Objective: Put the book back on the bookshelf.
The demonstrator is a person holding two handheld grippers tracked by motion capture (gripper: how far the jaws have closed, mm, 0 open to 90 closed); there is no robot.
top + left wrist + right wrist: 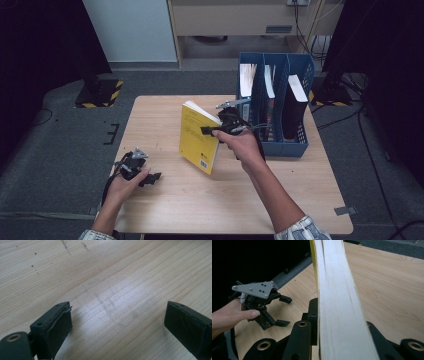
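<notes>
A yellow book [196, 137] hangs tilted above the middle of the wooden table [210, 200]. My right gripper [212, 131] is shut on its upper right edge. In the right gripper view the book's white page edges [337, 297] run up between the black jaws. My left gripper [149, 170] rests near the table's front left edge. Its jaws stand wide apart with only bare wood between them [117, 322]. From the right gripper's camera the left gripper [285, 312] lies farther off at the left, a hand [229, 317] around it.
A blue file holder [280, 146] stands at the table's back right, just right of the held book. Several upright books and folders sit in its slots. Dark stands and cables border the table on both sides.
</notes>
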